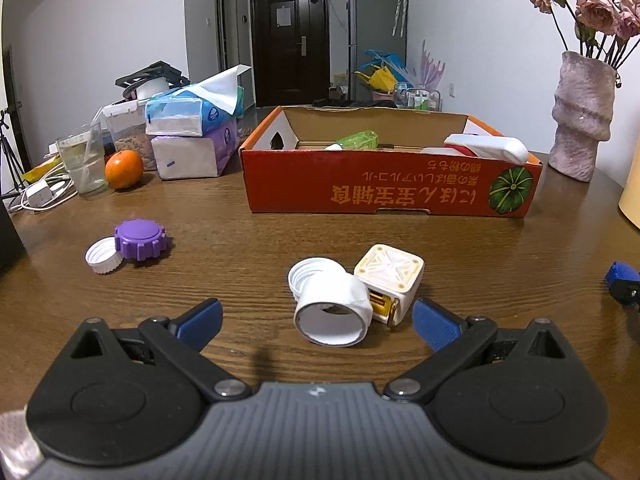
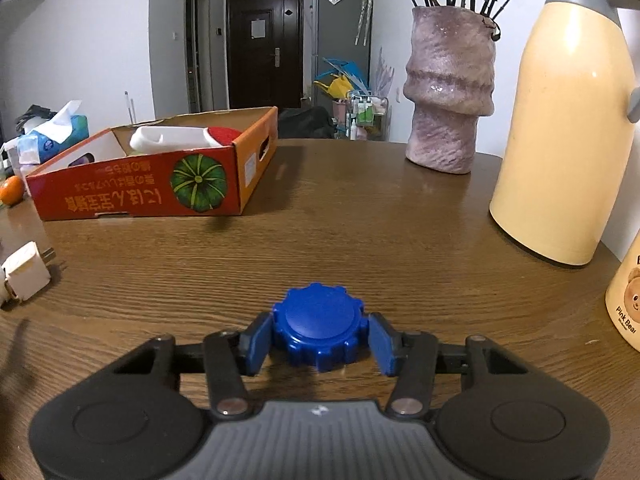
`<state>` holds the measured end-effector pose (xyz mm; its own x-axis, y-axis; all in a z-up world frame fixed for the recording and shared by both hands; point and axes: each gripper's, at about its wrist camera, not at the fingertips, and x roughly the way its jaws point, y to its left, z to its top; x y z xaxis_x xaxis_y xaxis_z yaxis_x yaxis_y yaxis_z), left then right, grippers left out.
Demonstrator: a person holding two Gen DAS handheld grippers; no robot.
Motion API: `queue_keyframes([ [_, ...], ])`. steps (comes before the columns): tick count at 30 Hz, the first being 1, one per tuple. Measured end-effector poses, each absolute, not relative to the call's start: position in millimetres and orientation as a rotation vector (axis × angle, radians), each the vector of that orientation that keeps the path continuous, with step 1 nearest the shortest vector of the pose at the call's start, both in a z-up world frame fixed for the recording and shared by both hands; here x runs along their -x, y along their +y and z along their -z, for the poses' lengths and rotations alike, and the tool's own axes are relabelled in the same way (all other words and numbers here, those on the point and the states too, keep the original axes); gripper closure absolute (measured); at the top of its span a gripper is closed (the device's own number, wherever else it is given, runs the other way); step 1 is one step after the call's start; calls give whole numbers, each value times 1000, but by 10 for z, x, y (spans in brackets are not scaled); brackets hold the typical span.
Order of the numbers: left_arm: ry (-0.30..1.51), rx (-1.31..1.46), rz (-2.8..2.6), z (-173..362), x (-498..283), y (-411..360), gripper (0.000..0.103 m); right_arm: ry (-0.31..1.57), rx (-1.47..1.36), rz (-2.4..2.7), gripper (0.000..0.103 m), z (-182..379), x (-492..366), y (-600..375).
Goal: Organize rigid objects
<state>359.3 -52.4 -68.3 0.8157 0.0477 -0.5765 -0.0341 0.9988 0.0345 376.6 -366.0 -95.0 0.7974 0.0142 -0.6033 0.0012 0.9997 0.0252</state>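
Blue ridged cap (image 2: 319, 326), purple cap (image 1: 140, 239), red-orange pumpkin-printed box (image 1: 390, 188)

The left claw (image 1: 318, 322) hangs wide open over the tabletop (image 1: 240, 232), its blue fingers (image 1: 200, 320) flanking a white roll (image 1: 334, 312) that touches a white cube (image 1: 390, 276). Farther left, a purple cap (image 1: 140, 239) sits against a white cap (image 1: 103, 255). Behind stands an orange box (image 1: 392, 184), holding what may be a green bottle (image 1: 358, 139).
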Motion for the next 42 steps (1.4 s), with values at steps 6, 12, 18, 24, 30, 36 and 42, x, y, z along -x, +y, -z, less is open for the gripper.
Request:
queue_keyframes([
  [6,602,-44,-30,700,-3634,-555,7,637,-21,-1,52,942,-3745,-3660],
  [12,632,-57,2,742,-3676,-589,31,634,-19,-4,52,940,-3725,-3656],
  [18,636,-70,37,758,-3667,-619,55,633,-16,-7,52,937,-3709,-3644],
  [24,632,-65,48,749,-3650,-615,58,633,-17,-6,52,937,-3705,-3640],
  [30,613,-64,43,721,-3614,-604,59,628,-15,-5,52,933,-3697,-3639],
  [36,583,-69,48,676,-3553,-614,59,617,-11,-6,52,921,-3661,-3617],
  [42,543,-72,54,613,-3473,-629,59,606,-7,-4,52,911,-3636,-3591],
])
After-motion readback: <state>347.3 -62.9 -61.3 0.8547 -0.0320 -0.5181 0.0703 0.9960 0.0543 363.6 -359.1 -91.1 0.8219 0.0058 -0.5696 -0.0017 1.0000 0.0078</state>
